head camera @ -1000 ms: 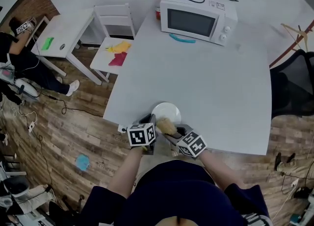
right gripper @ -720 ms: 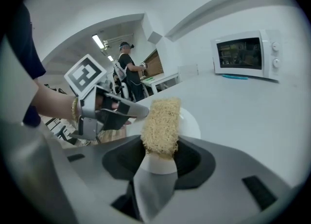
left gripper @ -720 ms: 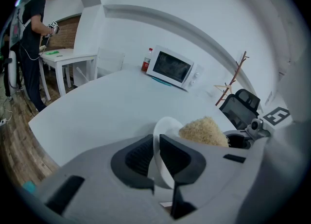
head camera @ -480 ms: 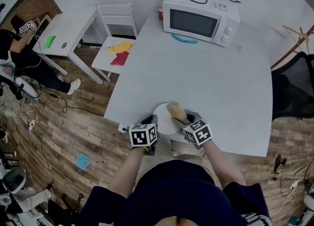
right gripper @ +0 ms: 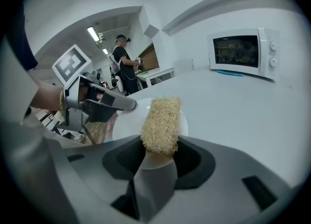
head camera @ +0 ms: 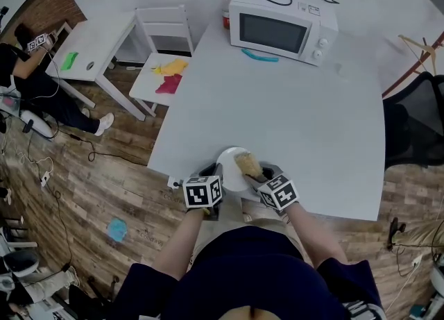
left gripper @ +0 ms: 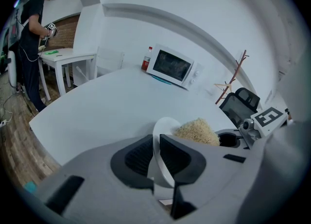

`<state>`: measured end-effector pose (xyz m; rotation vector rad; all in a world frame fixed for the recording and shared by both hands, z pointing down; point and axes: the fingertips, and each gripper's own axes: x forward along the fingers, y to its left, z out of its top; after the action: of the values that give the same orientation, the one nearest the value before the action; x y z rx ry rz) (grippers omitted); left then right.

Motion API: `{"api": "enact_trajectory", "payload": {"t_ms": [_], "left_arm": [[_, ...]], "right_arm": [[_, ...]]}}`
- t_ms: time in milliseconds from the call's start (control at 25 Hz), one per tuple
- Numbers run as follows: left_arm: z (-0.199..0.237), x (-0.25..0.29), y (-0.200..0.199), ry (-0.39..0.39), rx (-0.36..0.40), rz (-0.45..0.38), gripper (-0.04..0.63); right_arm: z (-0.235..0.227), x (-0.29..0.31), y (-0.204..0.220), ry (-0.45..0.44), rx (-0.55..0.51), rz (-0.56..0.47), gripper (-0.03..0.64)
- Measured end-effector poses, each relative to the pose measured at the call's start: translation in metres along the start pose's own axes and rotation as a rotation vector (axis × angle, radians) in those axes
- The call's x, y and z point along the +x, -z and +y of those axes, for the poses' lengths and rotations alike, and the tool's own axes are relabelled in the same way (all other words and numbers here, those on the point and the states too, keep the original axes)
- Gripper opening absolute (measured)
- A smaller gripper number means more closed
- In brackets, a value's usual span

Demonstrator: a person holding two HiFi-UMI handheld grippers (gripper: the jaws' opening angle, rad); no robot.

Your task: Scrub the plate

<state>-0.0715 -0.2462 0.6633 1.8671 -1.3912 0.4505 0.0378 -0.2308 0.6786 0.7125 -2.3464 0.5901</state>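
The left gripper (left gripper: 156,156) squeezes the rim of the round white plate (left gripper: 164,127); only its own view shows that pinch. The head view shows the plate at the near edge of the big white table (head camera: 291,103). The right gripper (right gripper: 158,151) clenches a tan scratchy scrub pad (right gripper: 162,121) over the plate's face

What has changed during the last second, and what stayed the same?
The right gripper, shut on the scrubber, slid it across the plate, away from the person and to the right. The left gripper stayed clamped on the plate's rim, and the plate did not move.
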Motion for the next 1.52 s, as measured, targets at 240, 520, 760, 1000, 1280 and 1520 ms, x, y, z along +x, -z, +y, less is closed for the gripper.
{"api": "enact_trajectory", "payload": {"t_ms": [240, 520, 760, 1000, 1280, 1520], "left_arm": [[0.003, 0.000, 0.000, -0.003, 0.009, 0.002, 0.054], [0.006, 0.000, 0.003, -0.005, 0.014, 0.004, 0.054], [0.010, 0.003, 0.007, -0.009, 0.015, 0.015, 0.054], [0.015, 0.010, 0.012, -0.014, 0.014, 0.023, 0.054], [0.019, 0.012, 0.017, -0.039, 0.007, 0.045, 0.054], [0.021, 0.020, 0.023, -0.034, 0.014, 0.064, 0.055]], "right_arm": [[0.025, -0.007, 0.015, -0.046, 0.030, 0.003, 0.173], [0.049, -0.010, 0.026, -0.103, 0.006, 0.021, 0.172], [0.043, -0.015, 0.014, -0.076, 0.035, -0.030, 0.172], [0.032, -0.029, -0.008, -0.033, 0.111, -0.130, 0.173], [0.025, -0.047, -0.029, -0.005, 0.191, -0.220, 0.173], [0.019, -0.053, -0.036, 0.002, 0.225, -0.242, 0.173]]}}
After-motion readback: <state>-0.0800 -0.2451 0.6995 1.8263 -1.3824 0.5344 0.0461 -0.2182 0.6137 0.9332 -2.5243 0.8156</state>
